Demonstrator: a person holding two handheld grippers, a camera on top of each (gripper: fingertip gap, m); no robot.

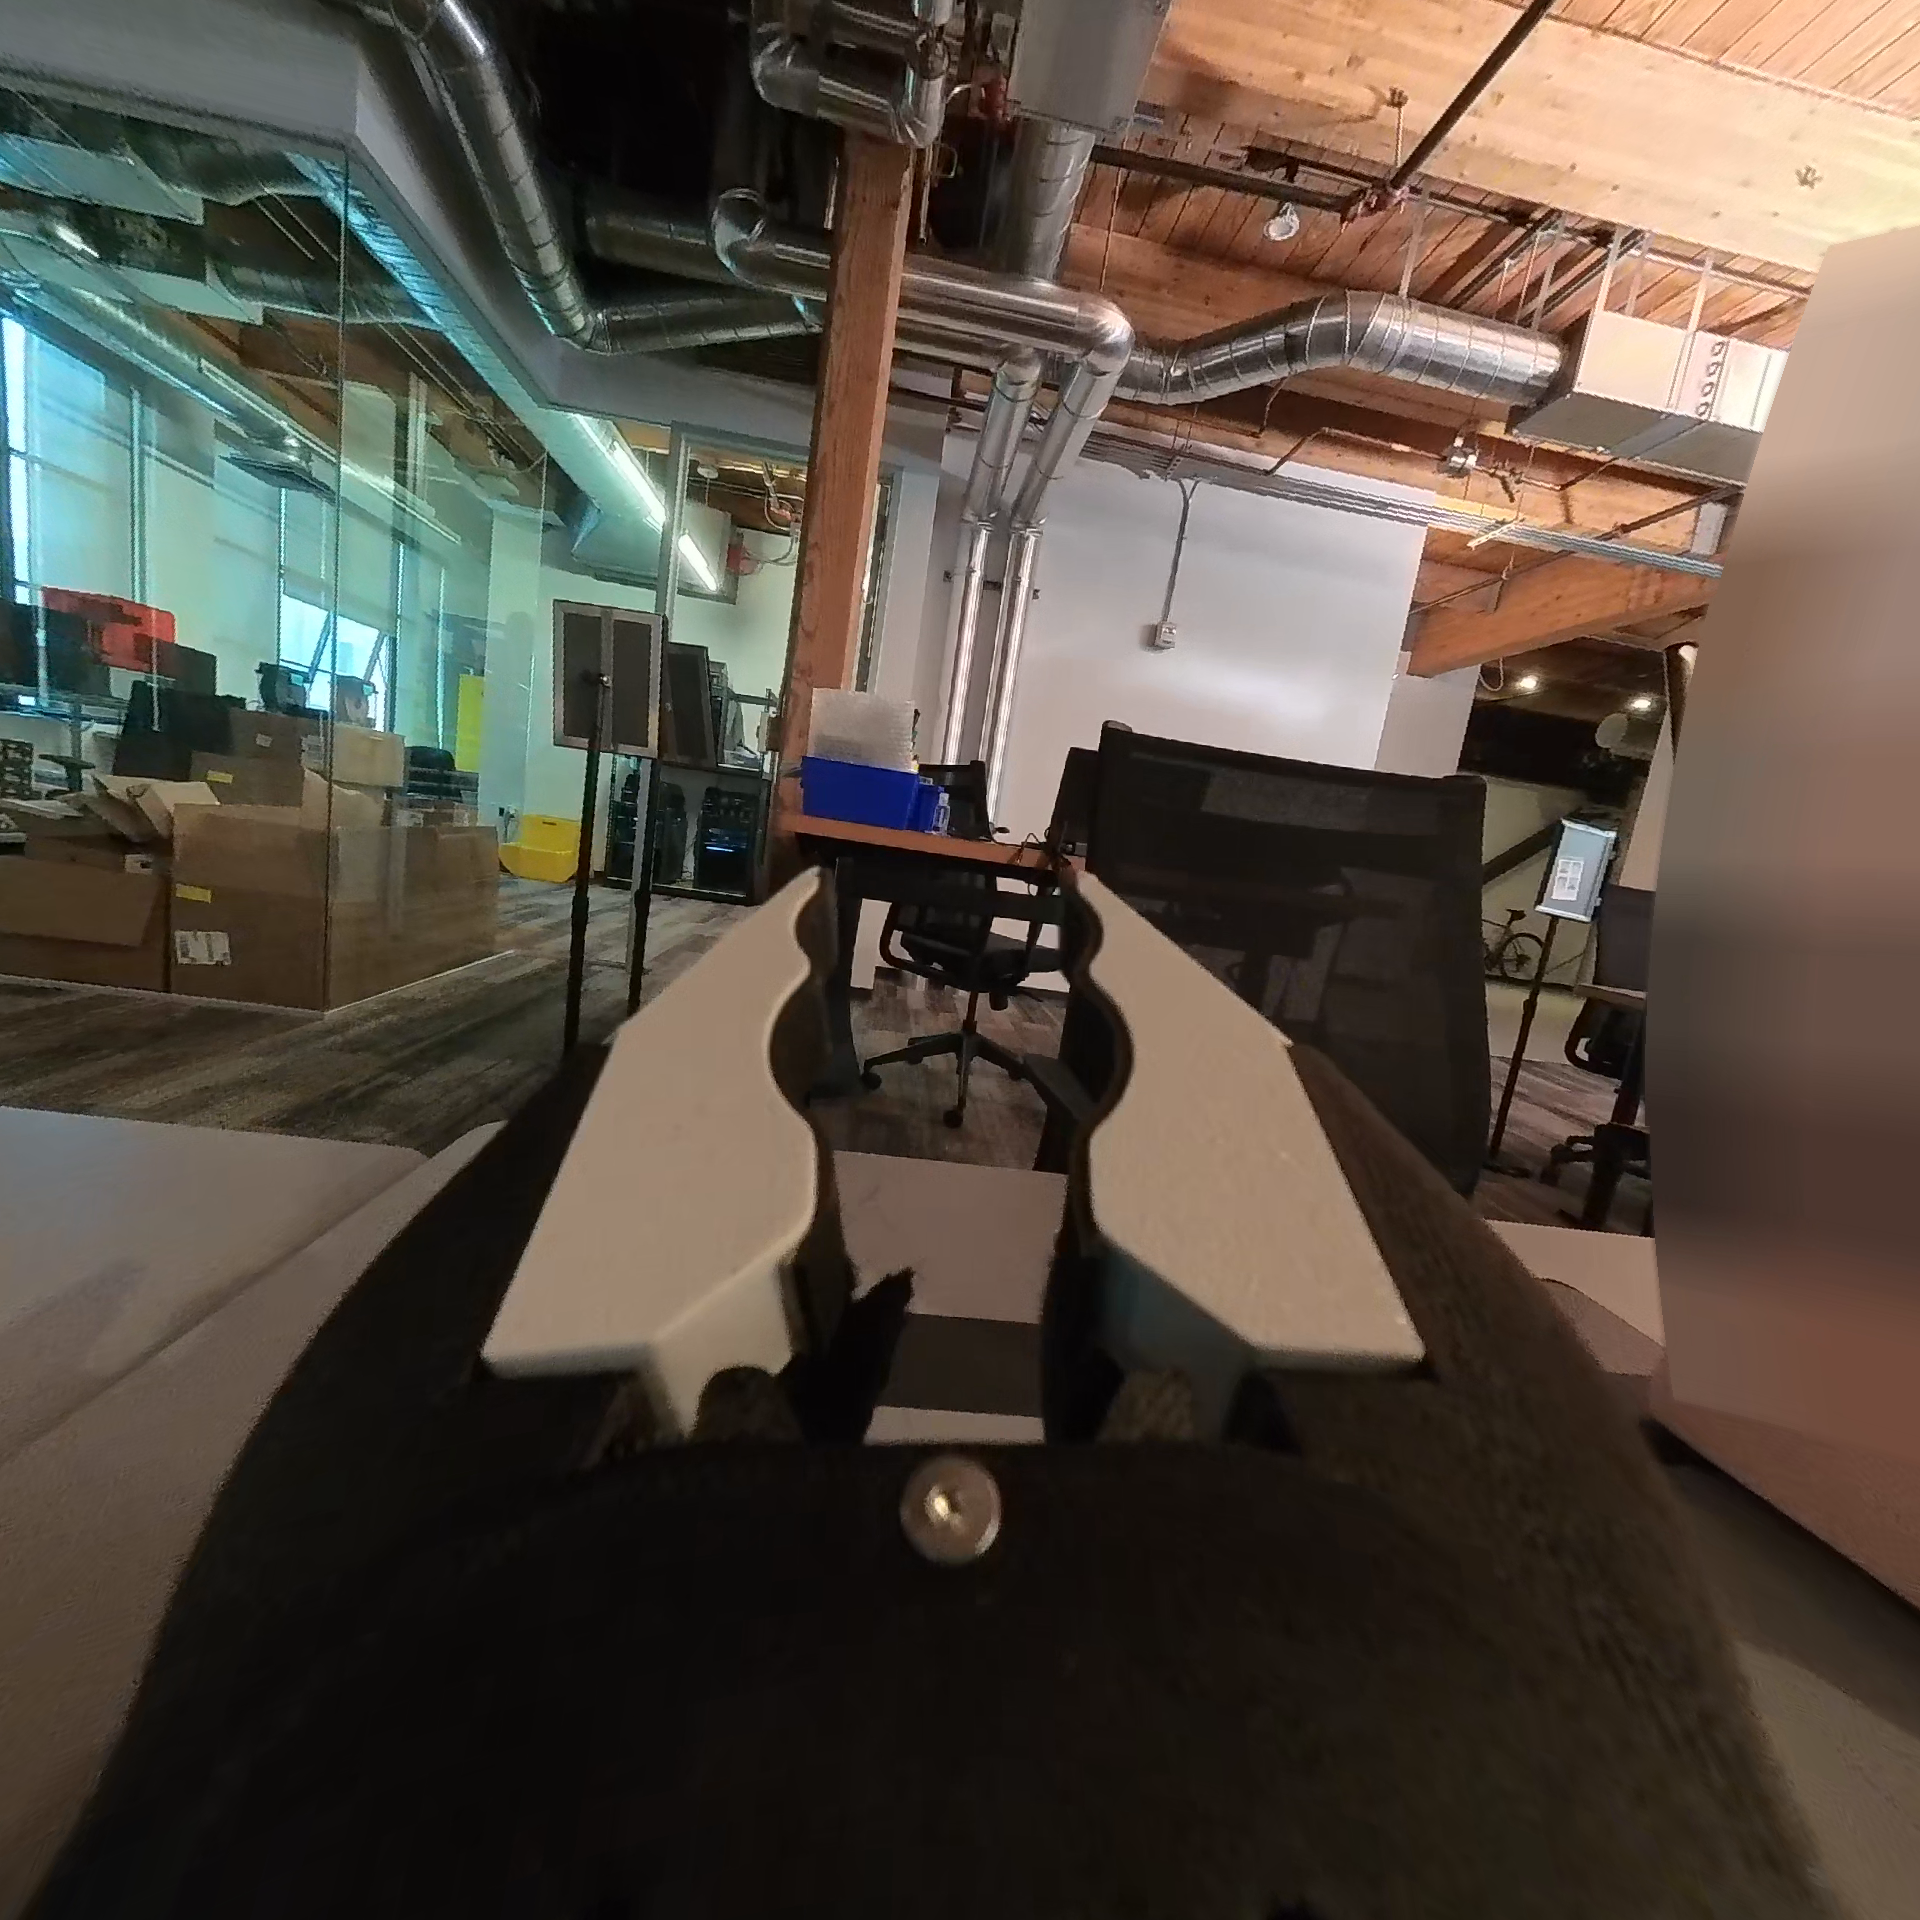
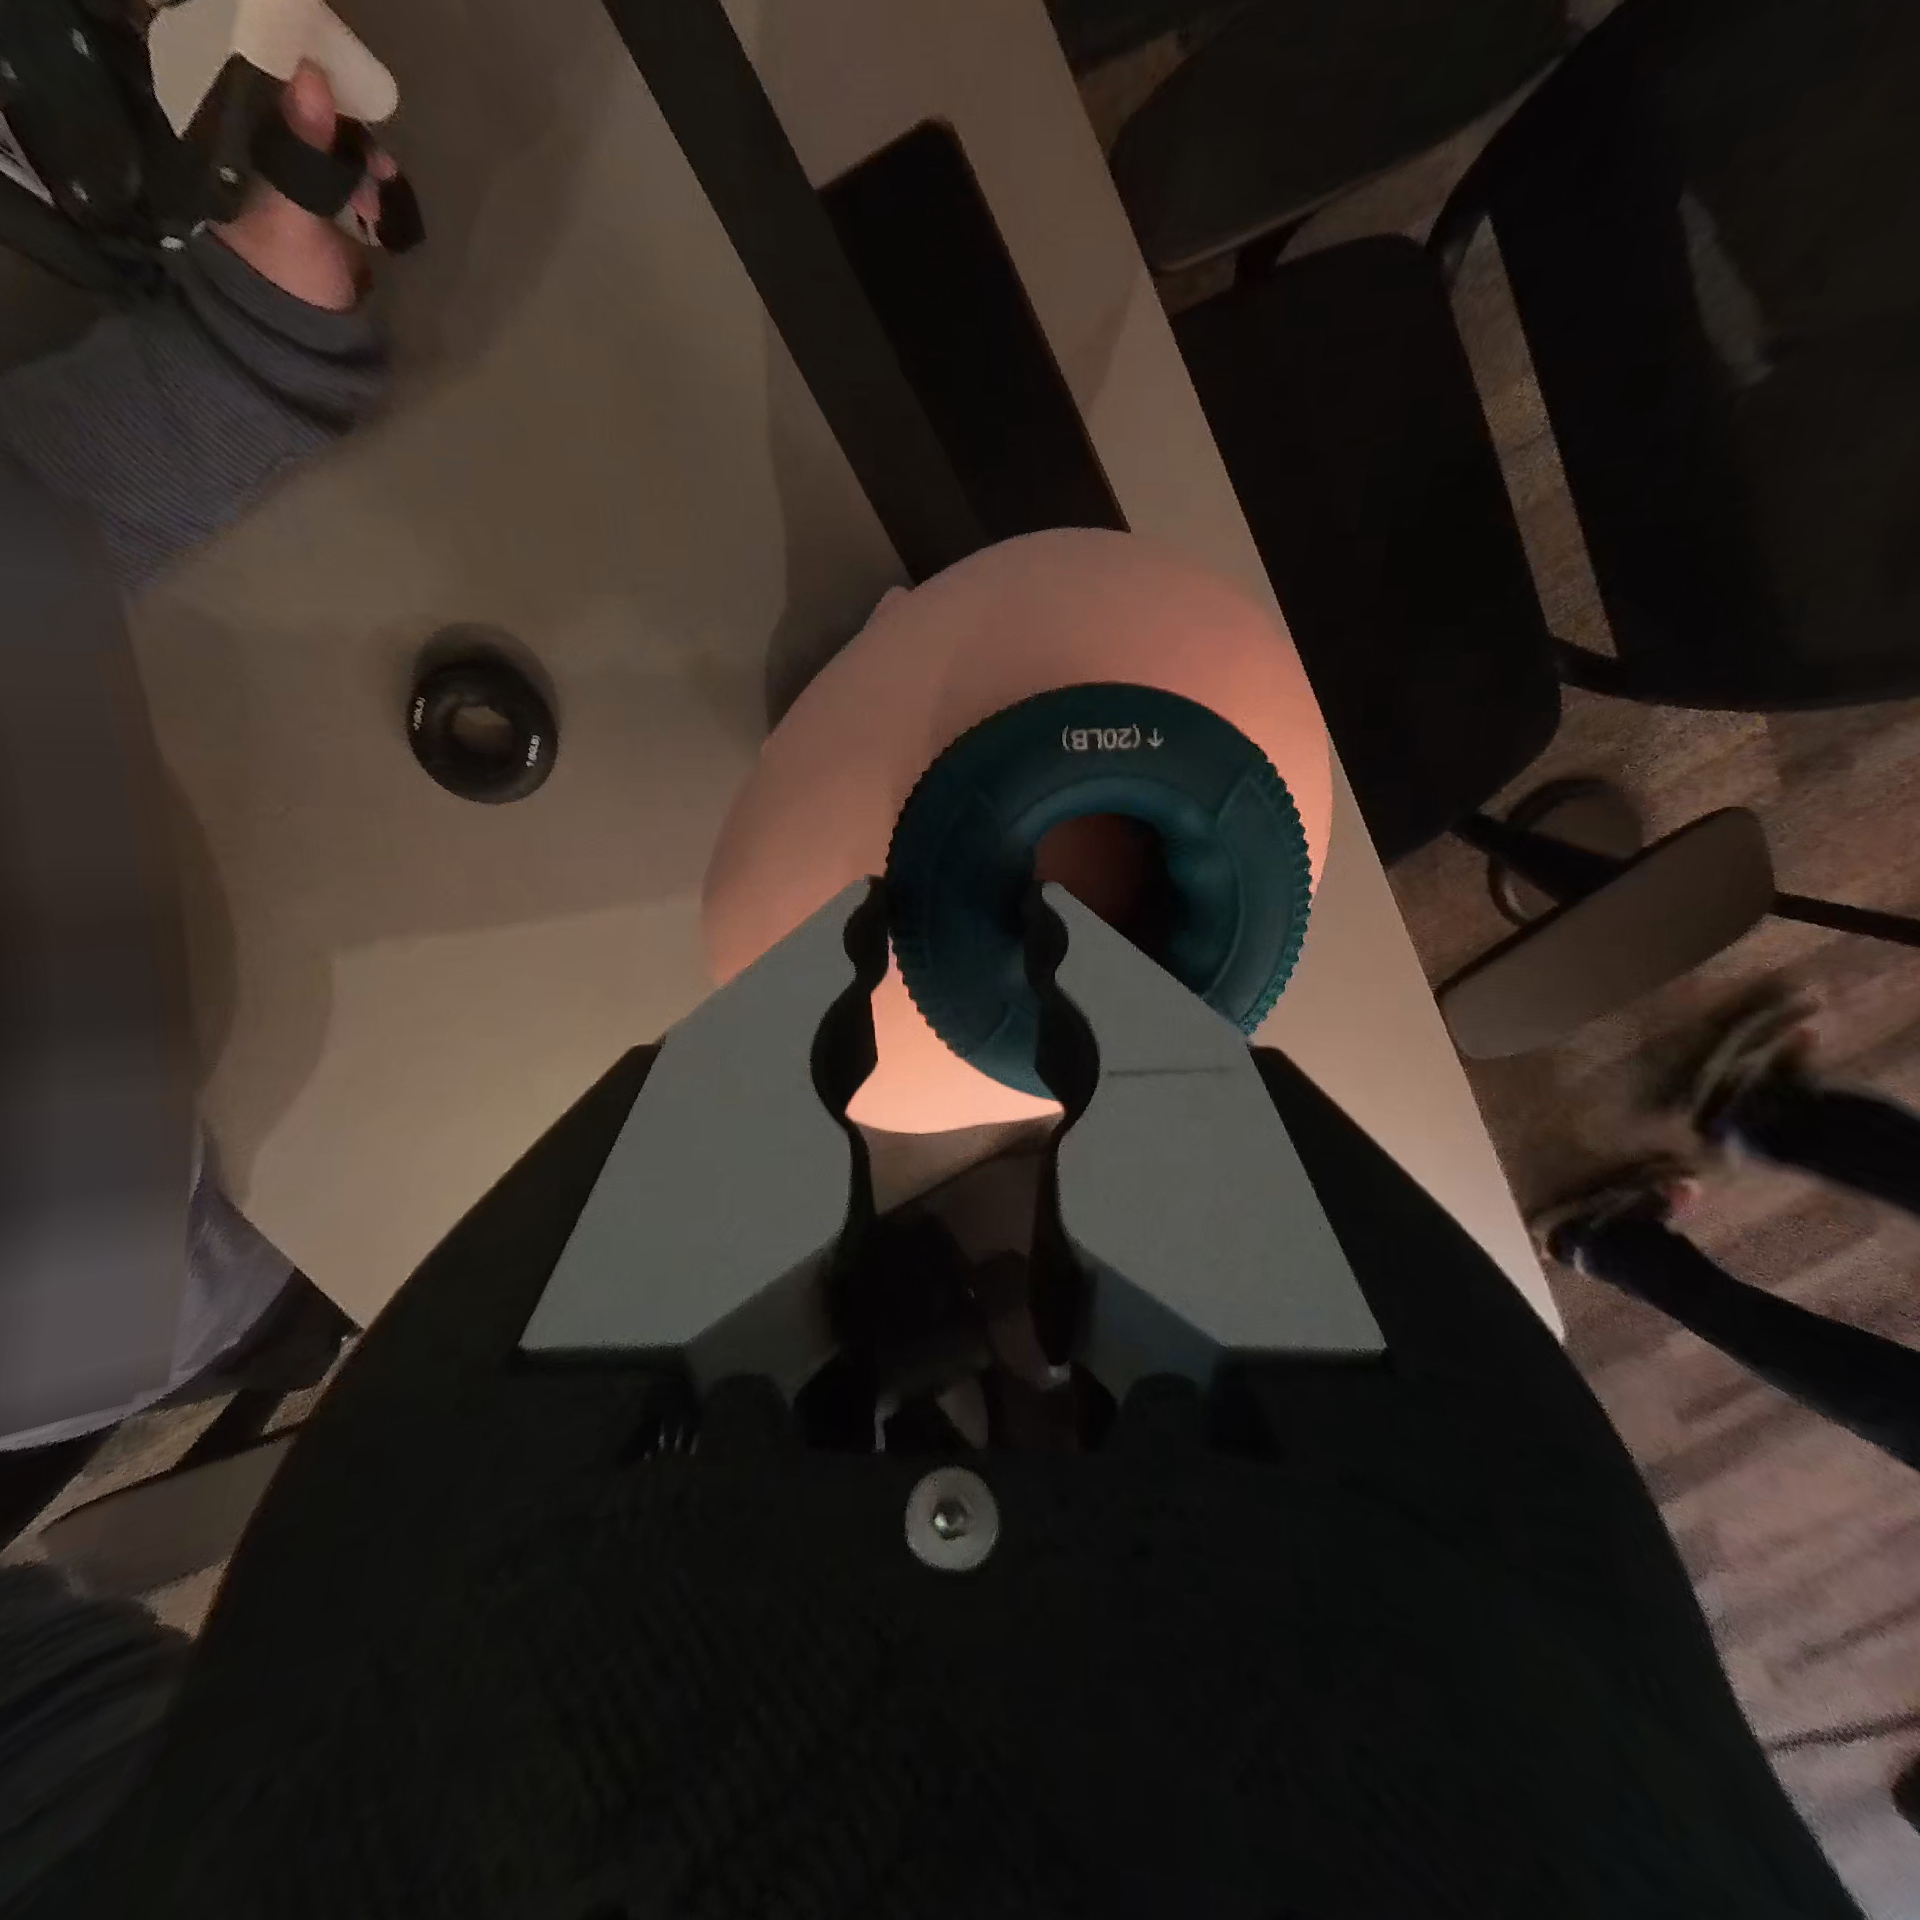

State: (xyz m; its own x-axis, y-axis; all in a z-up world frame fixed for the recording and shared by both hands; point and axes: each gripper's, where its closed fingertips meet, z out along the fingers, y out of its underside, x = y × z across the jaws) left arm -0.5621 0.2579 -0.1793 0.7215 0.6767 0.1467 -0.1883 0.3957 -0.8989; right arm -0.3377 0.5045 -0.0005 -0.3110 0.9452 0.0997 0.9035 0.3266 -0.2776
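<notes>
Two rubber rings — one teal [image 2: 1101, 862], one black [image 2: 480, 724], one pink plate [image 2: 997, 644], two claws [image 1: 948, 894] [image 2: 958, 896].

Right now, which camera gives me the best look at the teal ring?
The right wrist view. There the teal ring sits centred, pinched at its near rim by the right gripper above a pink plate near the table edge. The left wrist view shows none of it, only the office beyond the open left gripper.

A matt, ribbed rubbery finish was shown by the teal ring [image 2: 1117, 862]; beneath it, the pink plate [image 2: 997, 665] appeared smooth and matt.
</notes>
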